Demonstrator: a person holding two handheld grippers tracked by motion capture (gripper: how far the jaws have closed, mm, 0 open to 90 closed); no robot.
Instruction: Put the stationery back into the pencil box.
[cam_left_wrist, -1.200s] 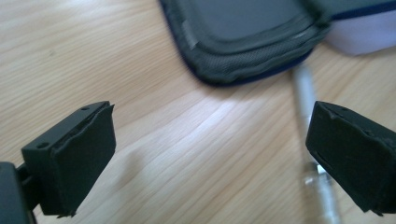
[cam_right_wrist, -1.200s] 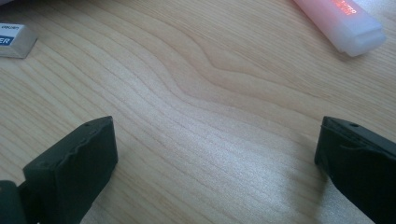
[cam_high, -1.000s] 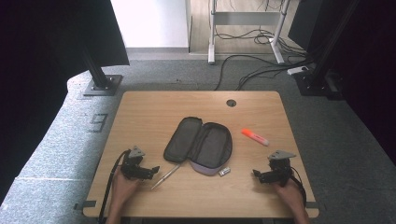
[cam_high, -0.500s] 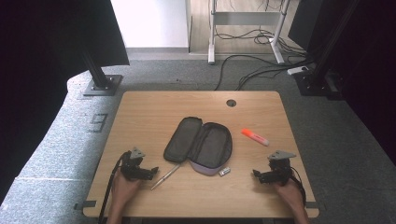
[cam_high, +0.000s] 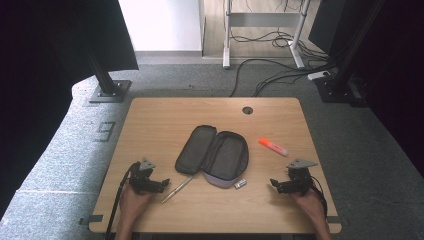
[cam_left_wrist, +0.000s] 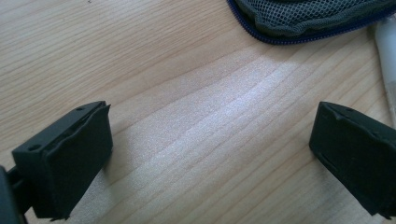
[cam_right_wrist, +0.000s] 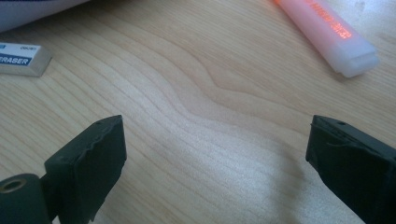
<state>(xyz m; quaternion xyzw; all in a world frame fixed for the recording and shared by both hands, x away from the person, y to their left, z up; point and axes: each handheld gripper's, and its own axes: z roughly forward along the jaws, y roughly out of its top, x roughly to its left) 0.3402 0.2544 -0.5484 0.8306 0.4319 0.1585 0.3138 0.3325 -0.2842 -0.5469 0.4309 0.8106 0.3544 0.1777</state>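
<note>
Wide-apart right gripper (cam_right_wrist: 215, 158) jaws over bare table (cam_right_wrist: 205, 93) (eraser (cam_right_wrist: 21, 59), highlighter (cam_right_wrist: 329, 32) beyond)

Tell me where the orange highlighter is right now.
In the high view the orange highlighter lies on the table's right half, just right of the open pencil case and ahead of the right hand-held gripper, touching neither.

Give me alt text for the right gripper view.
The right gripper has open jaws with bare wooden table between them. An orange highlighter lies ahead to the right, a white eraser ahead to the left.
</note>
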